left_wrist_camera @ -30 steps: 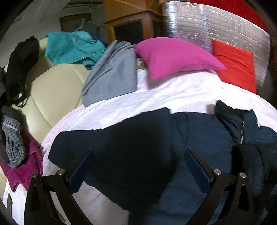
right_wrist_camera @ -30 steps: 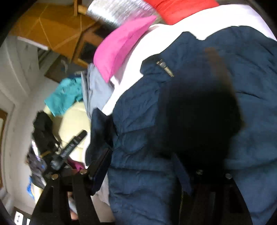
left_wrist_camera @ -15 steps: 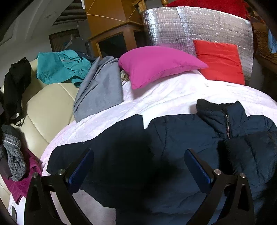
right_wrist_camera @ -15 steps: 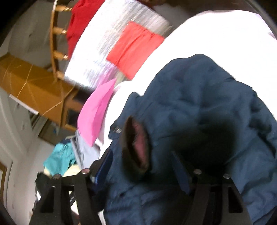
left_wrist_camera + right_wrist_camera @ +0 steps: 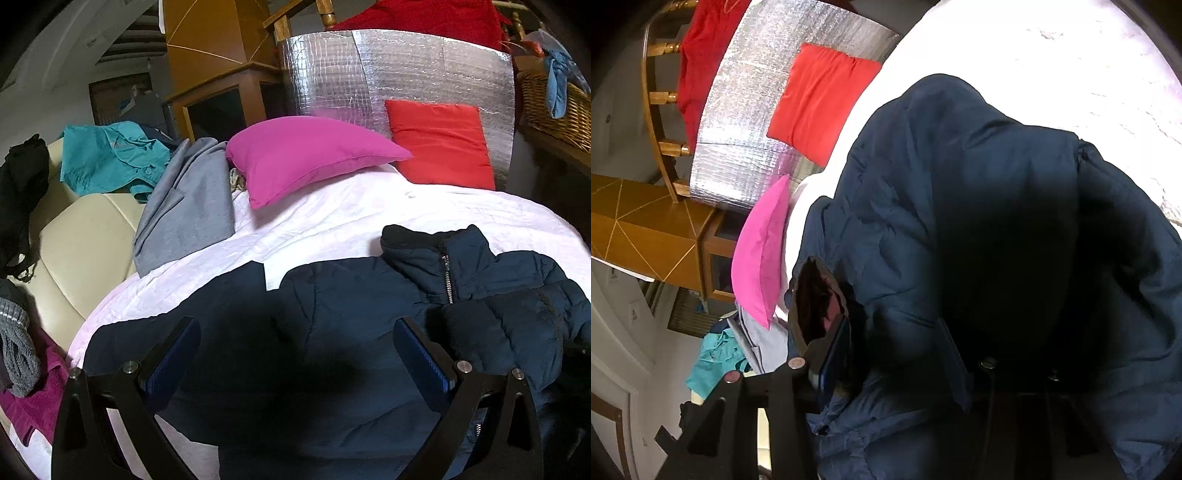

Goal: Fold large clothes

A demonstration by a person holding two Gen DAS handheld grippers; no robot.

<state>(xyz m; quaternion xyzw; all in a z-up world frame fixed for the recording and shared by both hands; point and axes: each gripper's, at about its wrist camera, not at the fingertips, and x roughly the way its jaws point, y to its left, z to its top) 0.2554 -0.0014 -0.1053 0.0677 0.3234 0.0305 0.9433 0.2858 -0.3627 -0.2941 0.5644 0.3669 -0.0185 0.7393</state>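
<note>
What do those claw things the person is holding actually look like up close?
Each claw has two flat black fingers built like angular frames with triangular cut-outs, joined by small silver rivets. The left claw carries ribbed dark blue pads on the inner faces of its fingers. The right claw looks the same. No cables or lettering show.

Your jacket is quilted, puffy cloth with a soft matt sheen and a metal zip. The bed wears a white, crinkled cloth cover. Behind it you see a silvery foil panel, shiny and gridded, and glossy orange wood. Both pillows, pink and red, are smooth matt fabric. The sofa looks like smooth cream leather. Your left gripper is matt black plastic with ribbed blue pads.
</note>
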